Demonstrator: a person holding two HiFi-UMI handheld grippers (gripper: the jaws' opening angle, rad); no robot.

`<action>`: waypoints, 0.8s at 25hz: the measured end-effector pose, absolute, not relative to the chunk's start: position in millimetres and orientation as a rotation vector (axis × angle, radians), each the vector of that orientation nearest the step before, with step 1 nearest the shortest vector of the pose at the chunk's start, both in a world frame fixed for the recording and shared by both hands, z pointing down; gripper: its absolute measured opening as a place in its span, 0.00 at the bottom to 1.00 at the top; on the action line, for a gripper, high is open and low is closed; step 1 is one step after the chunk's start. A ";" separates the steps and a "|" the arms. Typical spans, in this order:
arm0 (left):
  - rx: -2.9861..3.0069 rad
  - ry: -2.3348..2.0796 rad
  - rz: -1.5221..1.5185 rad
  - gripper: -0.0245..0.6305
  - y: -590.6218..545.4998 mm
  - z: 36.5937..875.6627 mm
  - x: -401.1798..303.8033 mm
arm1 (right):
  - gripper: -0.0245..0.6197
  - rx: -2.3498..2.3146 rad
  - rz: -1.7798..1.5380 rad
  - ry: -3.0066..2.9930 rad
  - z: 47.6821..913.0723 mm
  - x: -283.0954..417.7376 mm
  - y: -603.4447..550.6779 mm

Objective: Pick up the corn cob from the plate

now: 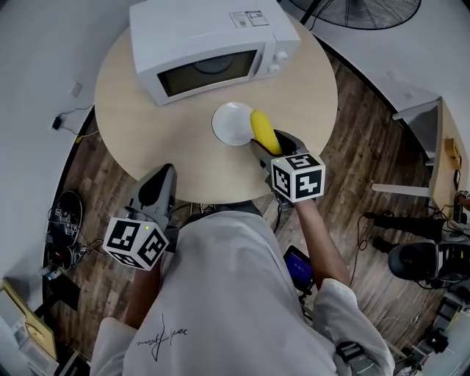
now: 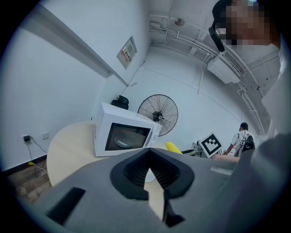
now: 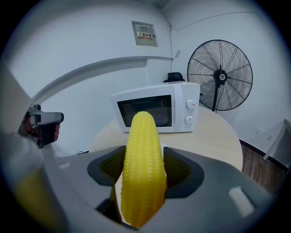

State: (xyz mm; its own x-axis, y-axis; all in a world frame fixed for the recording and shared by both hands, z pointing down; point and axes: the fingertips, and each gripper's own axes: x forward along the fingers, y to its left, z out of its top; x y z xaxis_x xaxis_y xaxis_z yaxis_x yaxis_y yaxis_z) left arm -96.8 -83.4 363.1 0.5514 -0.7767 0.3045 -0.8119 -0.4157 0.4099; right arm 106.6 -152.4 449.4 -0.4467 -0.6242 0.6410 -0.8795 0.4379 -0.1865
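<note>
While clamped between the right gripper's (image 1: 270, 145) jaws, the corn cob (image 1: 262, 129) sits over the plate's (image 1: 228, 123) right rim.
Plate on round desk (image 1: 139, 110), before white microwave (image 1: 205, 44). Left gripper (image 1: 162, 176): jaws together, empty, at desk's near edge.

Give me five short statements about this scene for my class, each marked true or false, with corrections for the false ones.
1. The right tool is shut on the corn cob. True.
2. The plate lies on the table in front of the microwave. True.
3. The microwave door stands open. False: it is closed.
4. The left tool grips the plate. False: it holds nothing.
5. The fan stands on the table. False: it stands beyond the table, not on it.
</note>
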 end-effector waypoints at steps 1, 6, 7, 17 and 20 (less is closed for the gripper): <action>2.270 -1.281 0.087 0.04 -83.0 362.4 -97.7 | 0.46 1.271 0.702 -2.211 447.5 107.3 -150.0; 2.264 -1.301 0.092 0.04 -83.4 360.5 -102.3 | 0.46 1.310 0.725 -2.234 437.5 110.5 -140.9; 2.263 -1.304 0.094 0.04 -82.5 360.3 -103.4 | 0.46 1.317 0.728 -2.238 435.3 110.9 -139.0; 2.243 -1.324 0.084 0.03 -75.1 361.8 -107.0 | 0.46 1.395 0.740 -2.265 418.8 121.8 -122.5; 2.233 -1.339 0.077 0.03 -74.1 363.3 -108.5 | 0.46 1.424 0.751 -2.275 415.6 128.4 -116.6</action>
